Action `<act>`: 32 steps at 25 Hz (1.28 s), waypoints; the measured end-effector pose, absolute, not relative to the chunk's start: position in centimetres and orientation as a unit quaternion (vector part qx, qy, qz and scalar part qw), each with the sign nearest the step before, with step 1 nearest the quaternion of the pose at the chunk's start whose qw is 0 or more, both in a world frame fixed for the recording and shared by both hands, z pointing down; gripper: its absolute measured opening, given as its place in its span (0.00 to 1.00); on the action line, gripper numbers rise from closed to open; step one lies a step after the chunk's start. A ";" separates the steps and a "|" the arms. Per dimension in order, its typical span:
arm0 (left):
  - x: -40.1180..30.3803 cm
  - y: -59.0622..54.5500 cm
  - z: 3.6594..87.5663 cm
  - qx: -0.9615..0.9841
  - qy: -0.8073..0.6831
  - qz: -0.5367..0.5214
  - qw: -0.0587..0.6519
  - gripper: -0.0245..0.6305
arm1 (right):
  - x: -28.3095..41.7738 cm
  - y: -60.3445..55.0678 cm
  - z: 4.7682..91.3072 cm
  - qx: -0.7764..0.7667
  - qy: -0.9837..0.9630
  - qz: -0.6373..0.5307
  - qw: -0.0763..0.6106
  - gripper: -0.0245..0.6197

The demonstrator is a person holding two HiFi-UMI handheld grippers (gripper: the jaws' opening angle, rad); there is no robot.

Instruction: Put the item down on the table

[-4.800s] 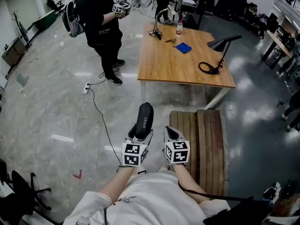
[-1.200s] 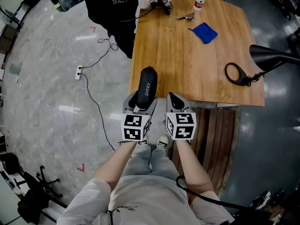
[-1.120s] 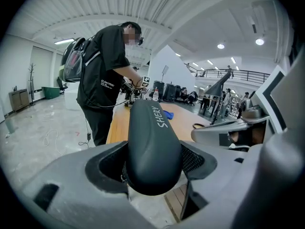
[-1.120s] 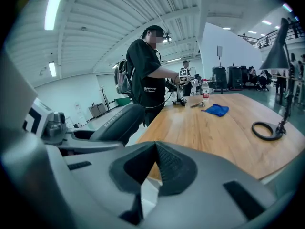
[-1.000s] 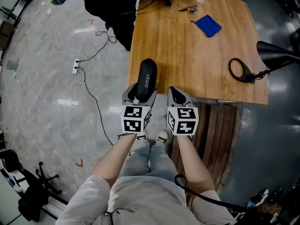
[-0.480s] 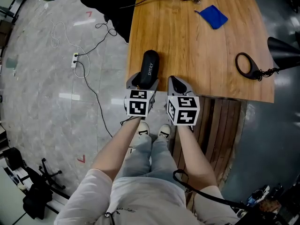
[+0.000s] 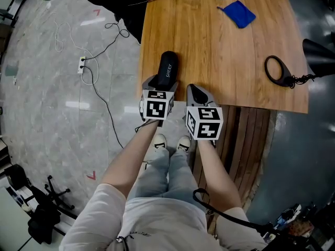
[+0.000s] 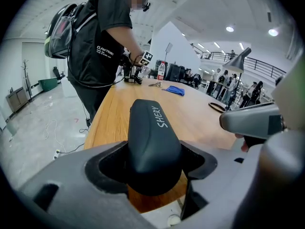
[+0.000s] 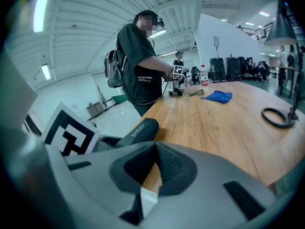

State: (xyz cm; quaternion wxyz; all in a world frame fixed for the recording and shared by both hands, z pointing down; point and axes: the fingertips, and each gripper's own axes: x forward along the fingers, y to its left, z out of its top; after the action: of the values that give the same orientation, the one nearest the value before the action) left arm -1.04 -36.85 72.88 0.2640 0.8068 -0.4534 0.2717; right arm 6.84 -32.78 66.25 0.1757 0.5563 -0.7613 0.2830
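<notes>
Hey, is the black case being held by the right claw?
No, the black case sits clamped in the left claw, while the right claw is shut on nothing.

Case [image 7: 167, 68] in your left gripper [image 7: 160, 82]: matte black, white lettering. Your right gripper [image 7: 194, 92]: grey, same as left. Each cube: black-and-white square markers. Counter [image 7: 220, 56]: warm light wood, visible grain. Cloth [image 7: 239, 13], far right: bright blue. Floor [image 7: 47, 103]: grey, marbled.
</notes>
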 end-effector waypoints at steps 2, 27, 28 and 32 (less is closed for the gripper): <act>-1.1 -37.0 73.4 0.806 -0.455 0.271 0.265 0.55 | 6.9 -32.7 66.4 0.556 -0.761 0.285 0.175 0.05; -0.2 -36.9 75.3 0.818 -0.430 0.309 0.225 0.60 | 7.5 -32.3 67.9 0.550 -0.757 0.306 0.177 0.05; -0.2 -36.8 75.3 0.819 -0.427 0.311 0.224 0.61 | 7.5 -32.4 67.9 0.550 -0.757 0.306 0.177 0.05; -0.4 -36.3 74.9 0.821 -0.423 0.321 0.208 0.61 | 7.4 -32.5 67.6 0.548 -0.758 0.308 0.174 0.05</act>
State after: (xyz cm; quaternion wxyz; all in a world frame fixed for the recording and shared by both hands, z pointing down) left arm -0.44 -36.30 74.92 0.2083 0.8215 -0.4231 0.3206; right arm 7.36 -32.53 67.61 0.1744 0.5481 -0.7580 0.3075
